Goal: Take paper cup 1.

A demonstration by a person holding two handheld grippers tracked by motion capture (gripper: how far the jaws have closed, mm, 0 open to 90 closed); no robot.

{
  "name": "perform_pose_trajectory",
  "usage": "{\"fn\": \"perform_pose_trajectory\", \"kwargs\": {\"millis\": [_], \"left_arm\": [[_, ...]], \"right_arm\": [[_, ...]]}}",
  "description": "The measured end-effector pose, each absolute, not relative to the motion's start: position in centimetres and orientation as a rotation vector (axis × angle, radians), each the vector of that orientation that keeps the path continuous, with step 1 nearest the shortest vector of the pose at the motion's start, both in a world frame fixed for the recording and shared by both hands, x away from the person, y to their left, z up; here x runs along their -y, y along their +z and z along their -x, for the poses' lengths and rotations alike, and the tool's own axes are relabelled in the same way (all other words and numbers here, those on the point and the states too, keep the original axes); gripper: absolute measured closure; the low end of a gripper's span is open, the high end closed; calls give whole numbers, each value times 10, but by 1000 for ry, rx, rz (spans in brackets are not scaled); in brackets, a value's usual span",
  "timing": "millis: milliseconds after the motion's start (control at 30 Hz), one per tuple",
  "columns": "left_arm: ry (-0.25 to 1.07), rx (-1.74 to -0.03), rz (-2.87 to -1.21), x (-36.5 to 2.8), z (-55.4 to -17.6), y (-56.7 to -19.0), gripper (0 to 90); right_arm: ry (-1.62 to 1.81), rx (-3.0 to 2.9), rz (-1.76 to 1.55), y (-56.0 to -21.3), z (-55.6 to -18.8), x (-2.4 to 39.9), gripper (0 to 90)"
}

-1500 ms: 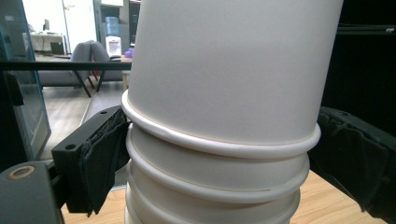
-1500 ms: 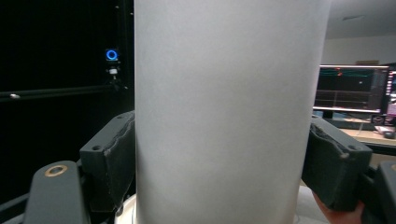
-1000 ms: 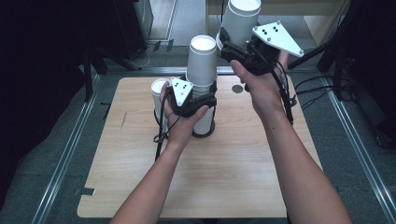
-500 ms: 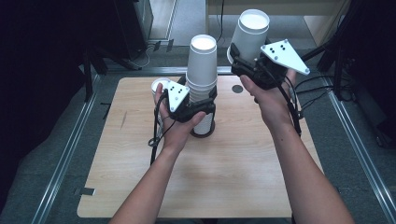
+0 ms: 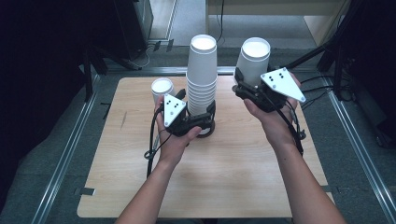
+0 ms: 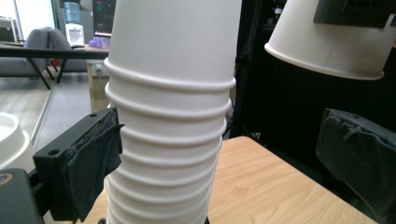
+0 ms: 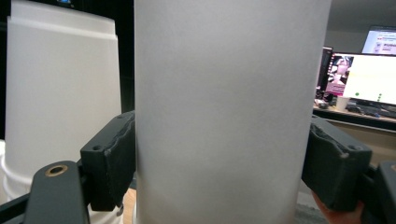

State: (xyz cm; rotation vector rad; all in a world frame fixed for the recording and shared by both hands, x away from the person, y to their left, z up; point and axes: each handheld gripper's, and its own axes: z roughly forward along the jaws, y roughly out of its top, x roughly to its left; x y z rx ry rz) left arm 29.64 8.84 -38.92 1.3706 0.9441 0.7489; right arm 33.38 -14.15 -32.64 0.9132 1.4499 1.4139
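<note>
A tall stack of upturned white paper cups stands in the middle of the wooden table. My left gripper sits around the stack's base and is open. In the left gripper view its left pad touches the stack, while the right pad stands well clear. My right gripper is shut on a single upturned white cup, held in the air to the right of the stack. Both pads press that cup in the right gripper view.
Another single white cup stands on the table just behind my left hand. Metal rails run along both sides of the table, and cables lie at the right. A lit monitor is far behind.
My right gripper has come down and toward me with the single cup, staying right of the stack. The left gripper and the stack have barely moved.
</note>
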Motion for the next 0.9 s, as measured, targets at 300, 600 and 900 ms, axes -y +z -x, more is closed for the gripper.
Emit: {"fn": "perform_pose_trajectory", "kwargs": {"millis": [300,600,900], "left_arm": [[741,-956,-1378,-95,-284,-398,7],[719,-974,-1408,-99,-273,-411,7],[668,-970,-1455,-100,-261,-424,7]], "right_arm": [[1343,-1466,-890,-356,-320,145,198],[1277,-1513,-837,-385,-299,147,198],[1239,-1534,-814,-407,-281,148,198]]}}
